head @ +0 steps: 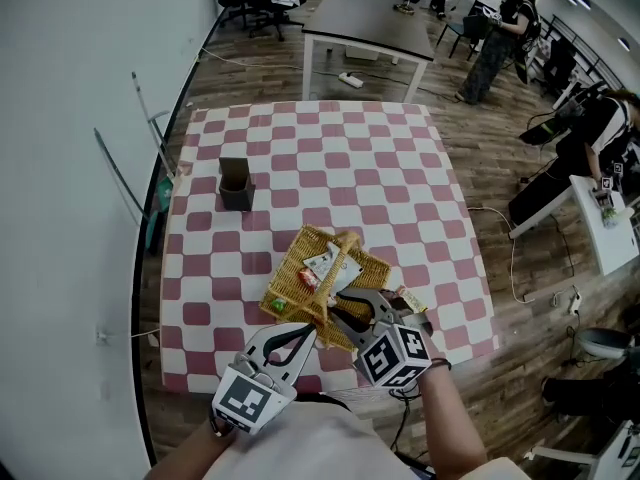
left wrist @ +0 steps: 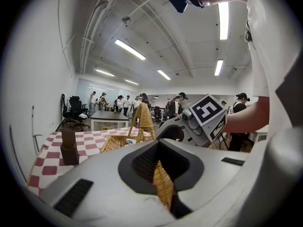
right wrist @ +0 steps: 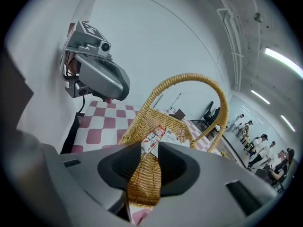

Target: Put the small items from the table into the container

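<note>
The left gripper (head: 297, 338) is closed narrowly on the near wall of the one basket (head: 290, 268), with the wicker pinched edge-on between its jaws. The right gripper (head: 348, 306), just right of it, straddles the same wall with its jaws apart; wicker fills the gap, and the pads do not clearly press on it. Two packets lie inside the basket under its single arched handle (right wrist: 199, 79): a red-and-white one (head: 318, 268) and a white one (right wrist: 173, 136) touching it. One green item (head: 277, 306) sits at the basket's near-left corner, though I cannot tell if it is inside. One yellowish wrapper (head: 411, 300) lies on the checked cloth (head: 400, 168) just right of the basket. One dark box (head: 236, 183) stands upright well beyond the basket, to its left.
</note>
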